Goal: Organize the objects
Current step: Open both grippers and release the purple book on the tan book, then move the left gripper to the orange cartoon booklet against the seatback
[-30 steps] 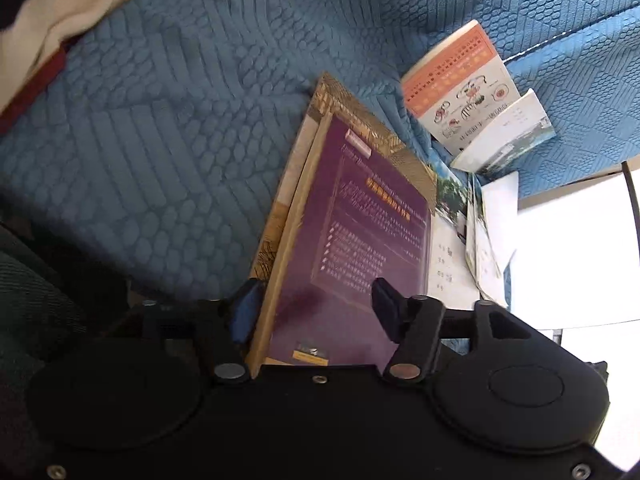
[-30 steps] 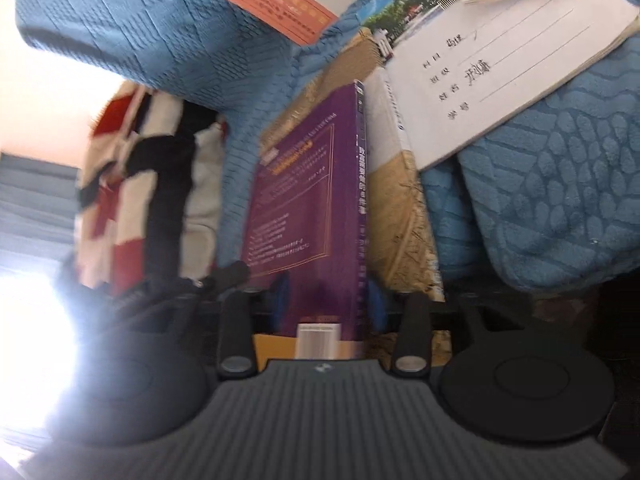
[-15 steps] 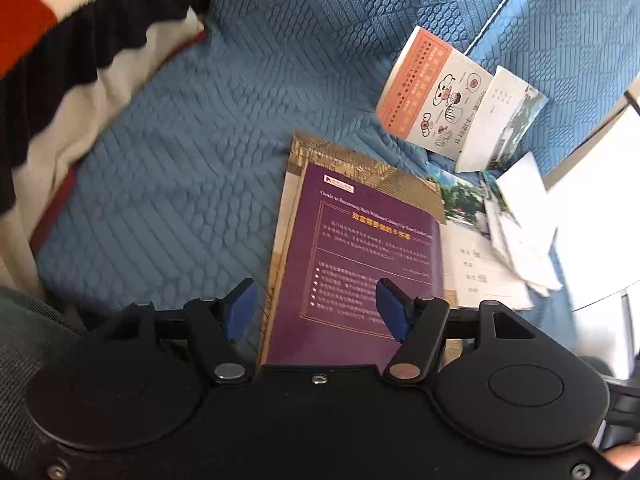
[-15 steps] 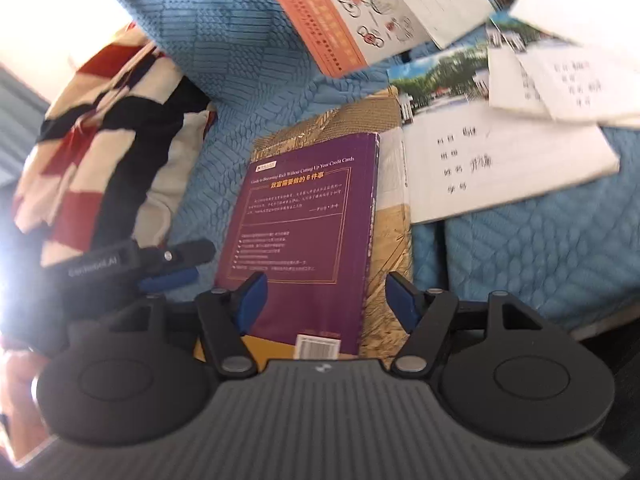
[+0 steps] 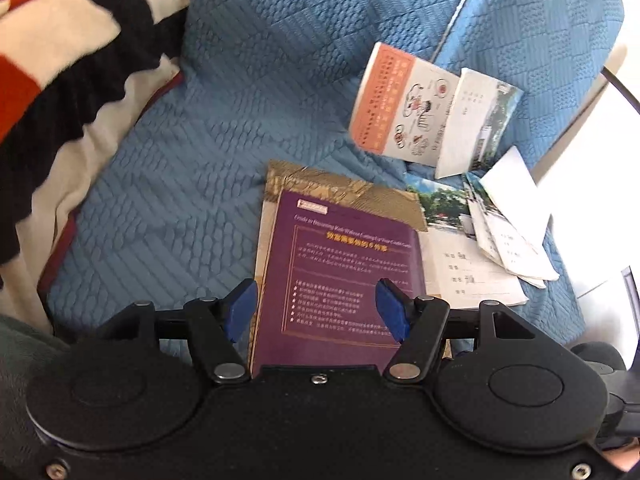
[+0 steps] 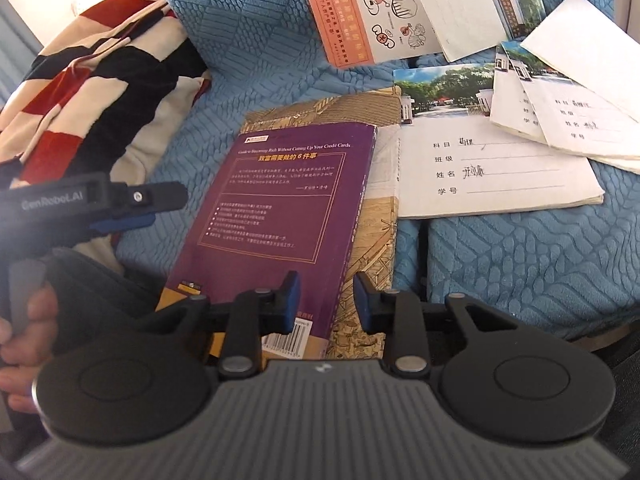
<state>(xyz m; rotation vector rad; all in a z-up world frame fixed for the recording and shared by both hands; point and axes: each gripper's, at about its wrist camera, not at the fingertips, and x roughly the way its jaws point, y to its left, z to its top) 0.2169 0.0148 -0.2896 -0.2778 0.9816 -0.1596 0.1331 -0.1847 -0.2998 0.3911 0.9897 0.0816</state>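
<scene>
1. Right wrist view: the purple book [image 6: 280, 208] lies flat, back cover up, on a gold-patterned book [image 6: 376, 216] on the blue quilted sofa cover [image 6: 248, 32]. Its English line reads "Guide to Becoming Rich Without Cutting Up Your Credit Cards", with a yellow Chinese title below and a barcode at the near edge.
2. The right gripper [image 6: 328, 300] hovers over the book's near right corner; its blue-padded jaws are closing, with nothing pressed between them.
3. The left gripper [image 6: 132, 216], seen from the side, bears the lettering "GenRobot.AI"; a hand [image 6: 24, 328] holds its grip.
4. Left wrist view: the left gripper [image 5: 316, 308] has its jaws spread wide above the purple cover, clear of it.
5. A white exercise book [image 6: 492, 164] with a tree photo and printed fields 科目, 班级, 姓名, 学号 lies just right of the gold-patterned book, its handwriting unclear.
6. More such notebooks [image 6: 560, 92] overlap at the right.
7. An orange-and-white cartoon booklet [image 6: 360, 12] leans on the backrest; its text is too small to read.
8. A red, black and cream striped blanket [image 6: 88, 80] is bunched at the left.
</scene>
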